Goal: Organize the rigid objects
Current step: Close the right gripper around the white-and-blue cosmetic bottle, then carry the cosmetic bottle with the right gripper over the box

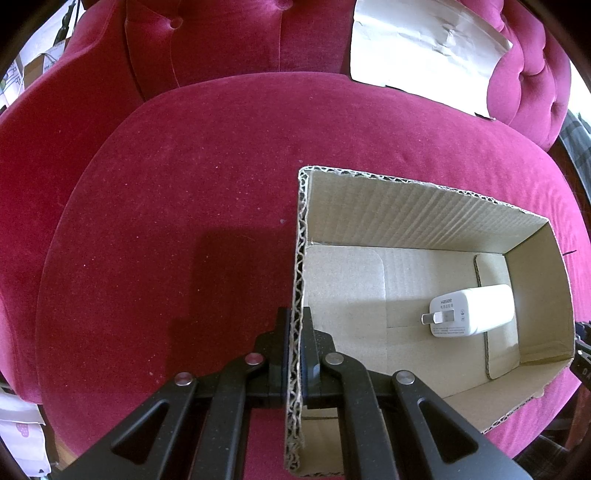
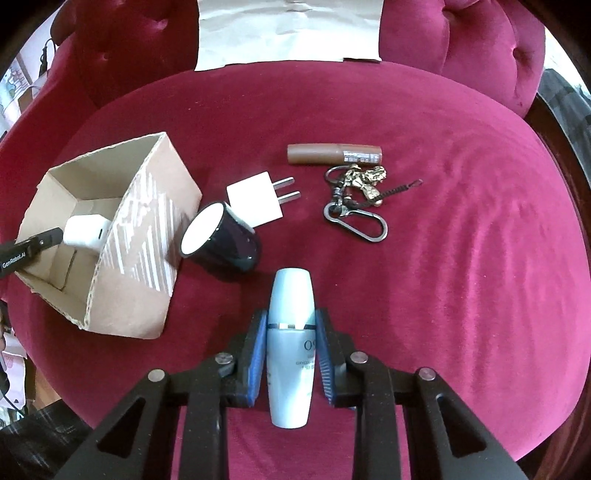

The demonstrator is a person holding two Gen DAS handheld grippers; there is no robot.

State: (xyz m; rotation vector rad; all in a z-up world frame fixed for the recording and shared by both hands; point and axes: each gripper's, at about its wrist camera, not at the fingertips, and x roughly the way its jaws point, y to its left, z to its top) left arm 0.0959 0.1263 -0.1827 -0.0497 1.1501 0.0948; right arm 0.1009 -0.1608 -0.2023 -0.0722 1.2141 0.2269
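Note:
In the left wrist view my left gripper (image 1: 295,314) is shut on the left wall of an open cardboard box (image 1: 424,184). A white charger (image 1: 472,310) lies on the box floor. The right wrist view shows the same box (image 2: 140,258) at the left with the charger (image 2: 86,230) inside it. My right gripper (image 2: 291,314) is shut on a pale blue bottle (image 2: 291,295), which lies on the red velvet seat with the blue pads (image 2: 258,343) against its sides. A dark cup (image 2: 225,240) lies on its side just right of the box.
Beyond the cup lie a white plug adapter (image 2: 255,201), a brown tube (image 2: 332,153) and a keychain with a carabiner (image 2: 358,199). A white sheet (image 2: 288,33) leans on the tufted backrest. The seat (image 2: 461,240) curves away at its right edge.

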